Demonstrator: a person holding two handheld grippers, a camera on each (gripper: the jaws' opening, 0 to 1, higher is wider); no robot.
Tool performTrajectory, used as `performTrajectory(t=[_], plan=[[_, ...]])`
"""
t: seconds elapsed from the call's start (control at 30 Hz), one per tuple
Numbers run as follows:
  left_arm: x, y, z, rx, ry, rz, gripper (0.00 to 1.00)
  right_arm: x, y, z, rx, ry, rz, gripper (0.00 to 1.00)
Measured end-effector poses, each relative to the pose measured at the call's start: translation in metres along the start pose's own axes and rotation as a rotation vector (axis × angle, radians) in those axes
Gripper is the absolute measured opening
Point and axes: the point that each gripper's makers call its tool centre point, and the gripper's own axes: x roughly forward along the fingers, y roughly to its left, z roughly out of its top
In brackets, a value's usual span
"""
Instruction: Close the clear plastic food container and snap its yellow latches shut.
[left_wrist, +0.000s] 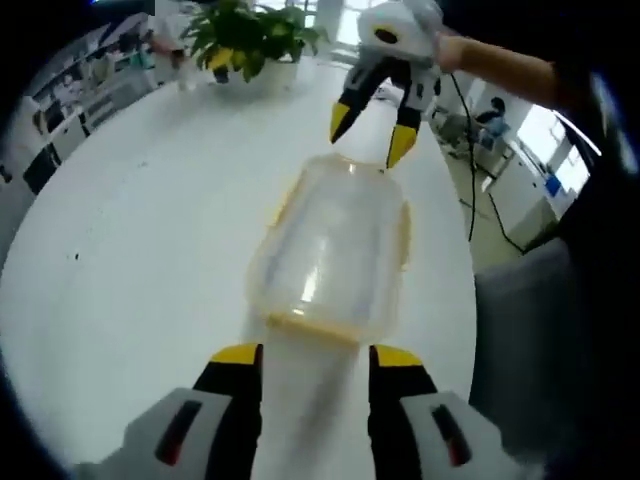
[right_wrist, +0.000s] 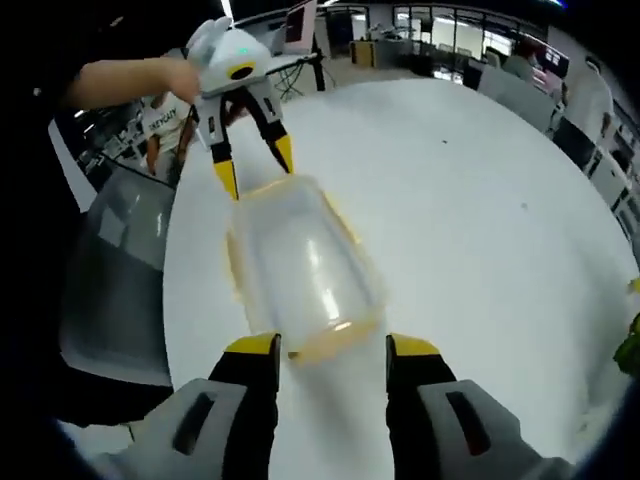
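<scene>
We've got the lid sitting on the container (left_wrist: 335, 255), both grippers, left (left_wrist: 312, 362) and right (right_wrist: 332, 350), spread apart at either end, latches (left_wrist: 318, 324) apparently unsnapped.

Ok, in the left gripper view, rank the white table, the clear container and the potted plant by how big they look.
1. white table
2. clear container
3. potted plant

The plant sits at the table's far edge, so distance may be shrinking it; its true size against the container is unsure.
</scene>
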Motion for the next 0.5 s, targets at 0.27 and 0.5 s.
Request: performTrajectory(t=[0.27, 0.5], plan=[[-0.004, 0.002, -0.002, -0.356, -0.126, 0.007, 0.33, -0.001, 0.008, -0.003, 0.151, -0.059, -0.015, 0.38], [-0.002, -0.001, 0.0, -0.541, -0.207, 0.008, 0.28, 0.004, 0.013, -0.004, 0.266, -0.103, -0.012, 0.34]])
